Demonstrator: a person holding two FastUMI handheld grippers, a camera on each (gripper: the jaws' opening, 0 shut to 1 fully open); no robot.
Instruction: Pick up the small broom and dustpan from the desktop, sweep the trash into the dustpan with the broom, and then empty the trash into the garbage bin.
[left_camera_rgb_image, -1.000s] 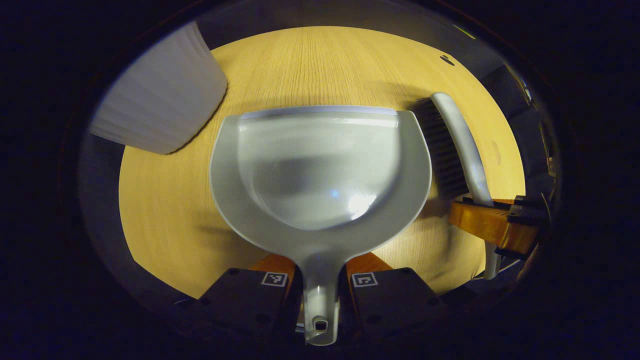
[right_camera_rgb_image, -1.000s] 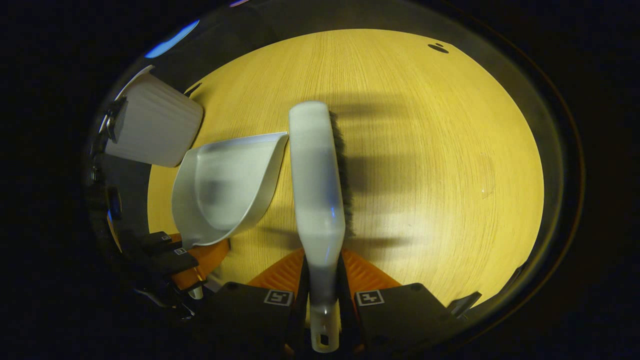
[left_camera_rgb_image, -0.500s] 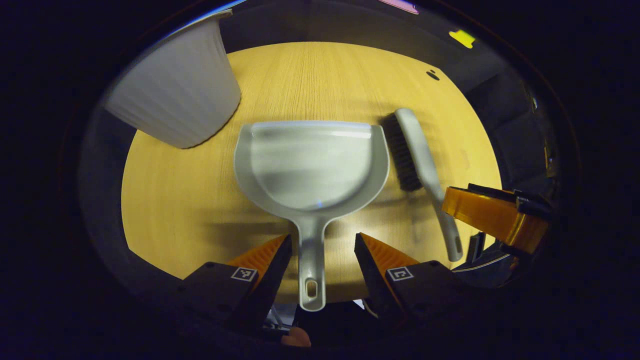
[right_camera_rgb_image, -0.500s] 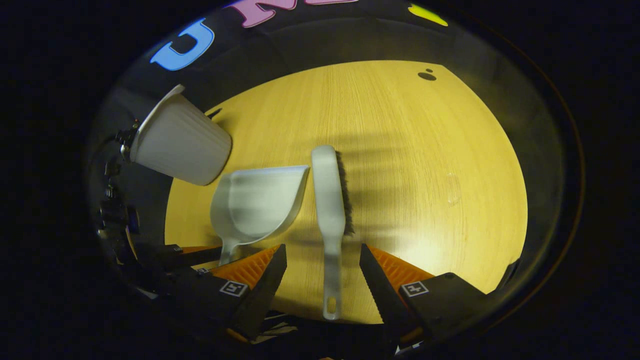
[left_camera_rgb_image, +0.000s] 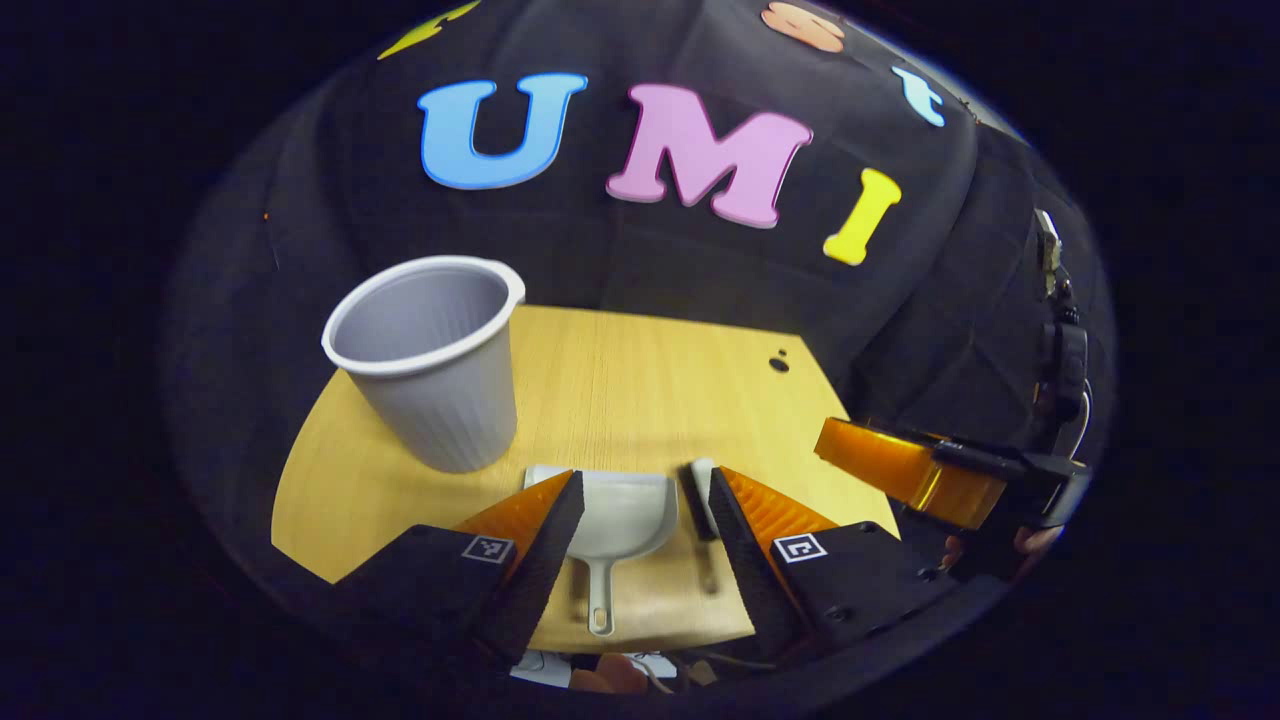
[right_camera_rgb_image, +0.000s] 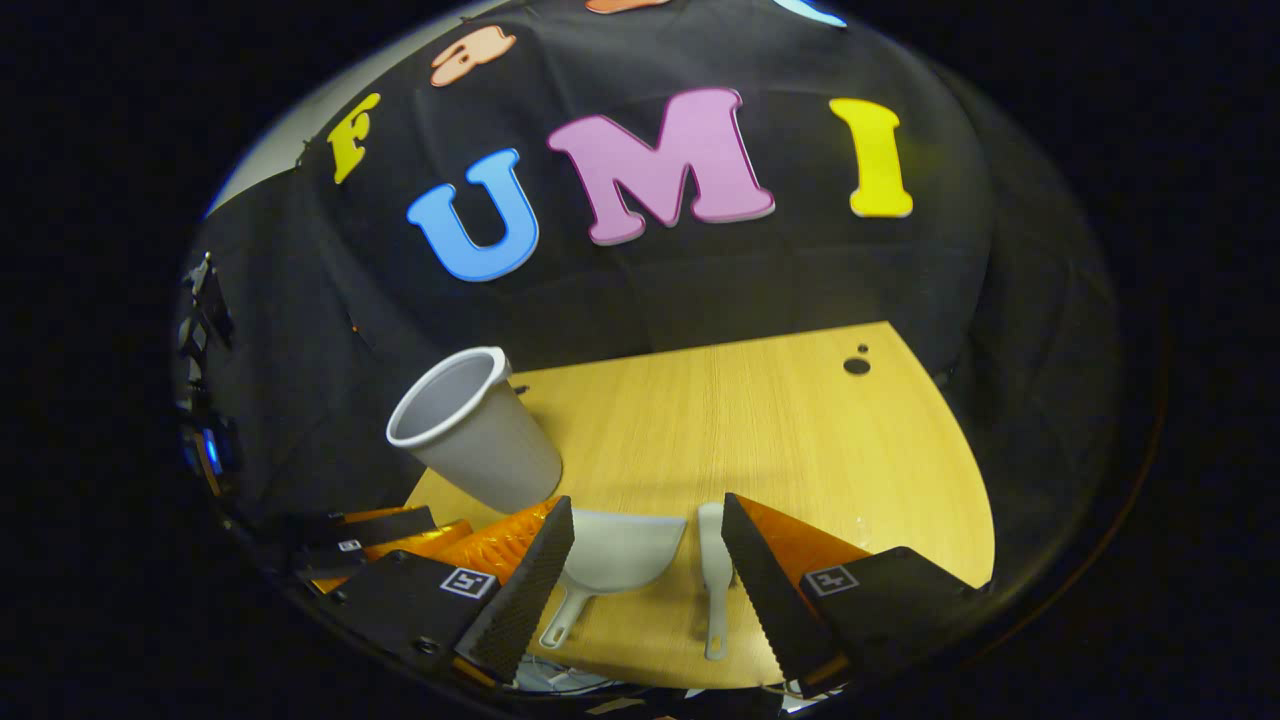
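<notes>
Left gripper view: left gripper (left_camera_rgb_image: 640, 520) above the near edge of the desk (left_camera_rgb_image: 640, 380), jaws apart, holding nothing. Dustpan (left_camera_rgb_image: 615, 520) lies flat on the desk between the fingers, handle toward the near edge. Broom (left_camera_rgb_image: 700, 500) just right of the dustpan, partly hidden behind the right-hand finger. Garbage bin (left_camera_rgb_image: 430, 365), a ribbed white cup, upright at far left near the desk's left edge, mouth open. Far and right parts of the desk bare up to the back edge; small dark hole (left_camera_rgb_image: 778, 364) near the far right corner. Right gripper (left_camera_rgb_image: 915, 470) at right, beyond the desk's right edge.

Right gripper view: right gripper (right_camera_rgb_image: 645, 560) jaws apart, empty; broom (right_camera_rgb_image: 712, 570) and dustpan (right_camera_rgb_image: 610, 555) side by side, close to the near edge; bin (right_camera_rgb_image: 480, 430) far left.

Vs 1.0 s ago: both tools were clamped by their handles; now released, both grippers pulled back and raised, booth wall in sight
</notes>
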